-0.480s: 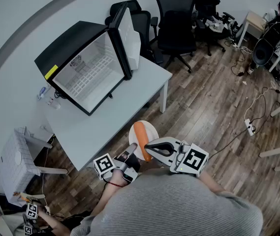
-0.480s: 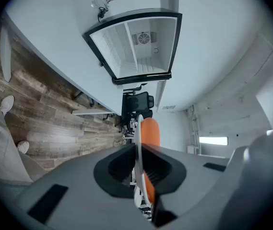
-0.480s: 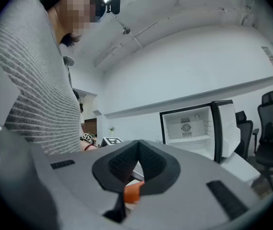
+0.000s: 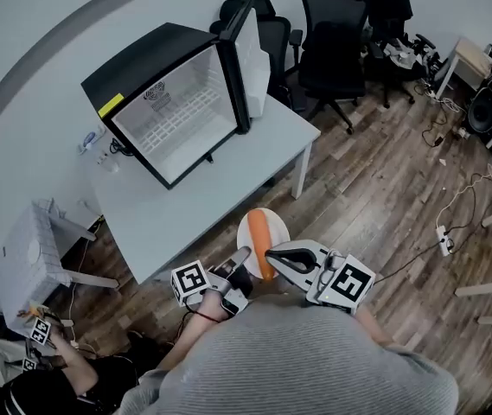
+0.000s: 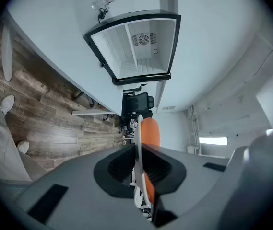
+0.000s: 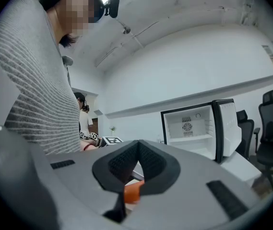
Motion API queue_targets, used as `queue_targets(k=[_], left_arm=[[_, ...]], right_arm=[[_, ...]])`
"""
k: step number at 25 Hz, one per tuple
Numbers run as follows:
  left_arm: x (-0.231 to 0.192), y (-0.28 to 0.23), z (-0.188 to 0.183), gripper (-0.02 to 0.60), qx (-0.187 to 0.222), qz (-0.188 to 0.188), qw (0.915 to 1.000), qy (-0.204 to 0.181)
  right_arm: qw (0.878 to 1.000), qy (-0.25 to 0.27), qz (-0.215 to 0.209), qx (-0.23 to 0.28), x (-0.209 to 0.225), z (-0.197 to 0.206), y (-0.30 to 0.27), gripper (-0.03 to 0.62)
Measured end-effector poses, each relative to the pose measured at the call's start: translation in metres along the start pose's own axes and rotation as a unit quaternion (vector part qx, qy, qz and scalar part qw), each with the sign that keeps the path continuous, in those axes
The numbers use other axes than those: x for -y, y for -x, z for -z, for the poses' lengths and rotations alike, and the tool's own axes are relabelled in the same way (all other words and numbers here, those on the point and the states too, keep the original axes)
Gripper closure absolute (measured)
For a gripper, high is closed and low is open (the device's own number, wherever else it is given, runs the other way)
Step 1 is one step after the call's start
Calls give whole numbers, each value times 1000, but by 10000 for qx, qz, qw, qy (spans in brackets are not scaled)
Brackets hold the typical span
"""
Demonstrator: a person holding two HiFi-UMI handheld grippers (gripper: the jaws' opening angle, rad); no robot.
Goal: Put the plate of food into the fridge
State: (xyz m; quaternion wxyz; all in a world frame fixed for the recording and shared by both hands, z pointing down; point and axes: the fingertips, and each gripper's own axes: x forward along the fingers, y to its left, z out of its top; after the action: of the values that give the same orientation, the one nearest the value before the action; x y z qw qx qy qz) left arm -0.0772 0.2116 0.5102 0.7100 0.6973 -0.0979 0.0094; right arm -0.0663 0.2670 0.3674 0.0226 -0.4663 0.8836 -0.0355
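Observation:
A white plate (image 4: 247,223) with an orange carrot (image 4: 261,236) on it is held level over the wood floor, just off the near edge of the white table (image 4: 194,210). My left gripper (image 4: 244,256) is shut on the plate's near-left rim. In the left gripper view the plate (image 5: 136,128) runs edge-on between the jaws of my left gripper (image 5: 138,162), with the carrot (image 5: 150,133) on its right. My right gripper (image 4: 271,253) is shut on the near-right rim. In its own view the right gripper (image 6: 136,169) has the carrot (image 6: 132,194) just beyond the jaws. The black mini fridge (image 4: 176,111) stands open on the table.
The fridge door (image 4: 252,54) is swung wide to the right, and the white inside (image 5: 141,47) shows a wire shelf. Black office chairs (image 4: 332,41) stand behind the table. A white basket stool (image 4: 29,275) and another person (image 4: 47,379) are at the left. Cables (image 4: 444,223) lie on the floor at the right.
The plate and both grippers have come slightly closer to the table edge, and the fridge sits a little higher and further right in the view. Both grips are unchanged.

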Motion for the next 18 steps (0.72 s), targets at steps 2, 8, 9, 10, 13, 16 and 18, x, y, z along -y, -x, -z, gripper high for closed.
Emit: queue_targets(k=[2, 8, 9, 10, 13, 16, 18], left_arm=[[-6, 3, -2, 546, 0, -117, 9999, -114], [-5, 3, -2, 546, 46, -77, 9999, -57], [-6, 4, -2, 546, 51, -87, 9999, -69], [-6, 5, -3, 546, 61, -96, 9999, -71], [2, 0, 0, 545, 83, 42, 9999, 69], [0, -2, 0, 545, 76, -21, 10000, 15], [-1, -2, 0, 546, 94, -94, 9999, -20]], right_arm=[[10000, 9, -44, -24, 0, 1, -2, 582], [9999, -148, -32, 82, 3, 0, -1, 582], [9995, -273, 6, 143, 5, 0, 0, 582], [9989, -411, 60, 204, 8, -1, 1, 580], [9976, -553, 330, 249, 23, 2, 8, 579], [9977, -352, 527, 251, 32, 1, 18, 579], [9973, -306, 602, 284, 34, -1, 25, 579]])
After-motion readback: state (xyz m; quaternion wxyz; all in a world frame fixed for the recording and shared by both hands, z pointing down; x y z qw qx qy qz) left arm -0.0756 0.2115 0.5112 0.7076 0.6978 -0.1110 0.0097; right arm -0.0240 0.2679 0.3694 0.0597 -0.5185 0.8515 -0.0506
